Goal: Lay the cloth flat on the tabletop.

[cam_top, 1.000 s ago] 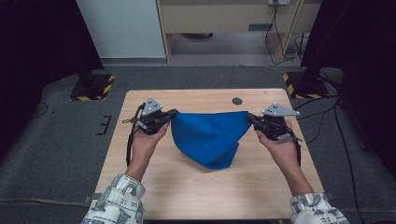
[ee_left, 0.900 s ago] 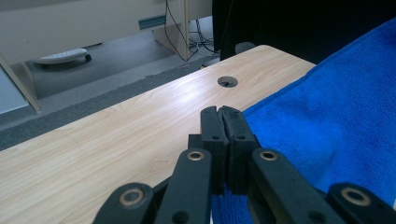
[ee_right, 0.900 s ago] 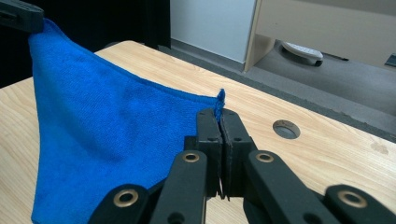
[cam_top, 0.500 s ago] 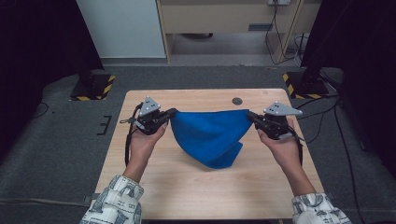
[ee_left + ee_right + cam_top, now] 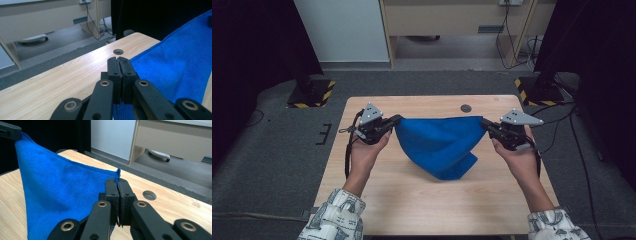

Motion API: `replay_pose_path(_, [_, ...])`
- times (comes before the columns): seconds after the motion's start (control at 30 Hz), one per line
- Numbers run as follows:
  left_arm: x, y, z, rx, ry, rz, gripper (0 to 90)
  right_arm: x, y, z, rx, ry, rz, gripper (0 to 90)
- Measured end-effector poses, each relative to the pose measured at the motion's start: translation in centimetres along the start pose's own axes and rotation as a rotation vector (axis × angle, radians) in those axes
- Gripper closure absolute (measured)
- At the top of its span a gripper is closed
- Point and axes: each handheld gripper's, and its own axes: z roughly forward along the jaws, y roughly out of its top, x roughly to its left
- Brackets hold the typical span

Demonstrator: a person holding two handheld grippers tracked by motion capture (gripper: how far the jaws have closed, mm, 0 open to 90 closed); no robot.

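A blue cloth [image 5: 439, 142] hangs stretched between my two grippers above the wooden table [image 5: 412, 197], its lower fold resting on the tabletop. My left gripper [image 5: 396, 120] is shut on the cloth's left corner, and in the left gripper view the jaws [image 5: 118, 60] pinch the cloth [image 5: 175, 67] edge. At the right, my right gripper [image 5: 484, 123] is shut on the other corner; the right gripper view has a bit of cloth [image 5: 57, 190] poking up between its closed jaws [image 5: 117, 181]. The upper edge runs taut and nearly level between them.
A round cable hole [image 5: 466, 108] sits in the table near its far edge. Beyond the table are a grey carpeted floor, a white cabinet [image 5: 342, 30] and a wooden desk with cables. Black stands with yellow-black striped bases [image 5: 312, 95] flank the table's far corners.
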Motion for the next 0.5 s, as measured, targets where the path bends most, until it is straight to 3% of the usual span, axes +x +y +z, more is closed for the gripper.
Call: replay_pose_path(0.5, [-0.49, -0.09, -0.7, -0.036, -0.019, -0.012, 88.4, -0.65, -0.5, -1.07, -0.023, -0.005, 0.029, 88.1])
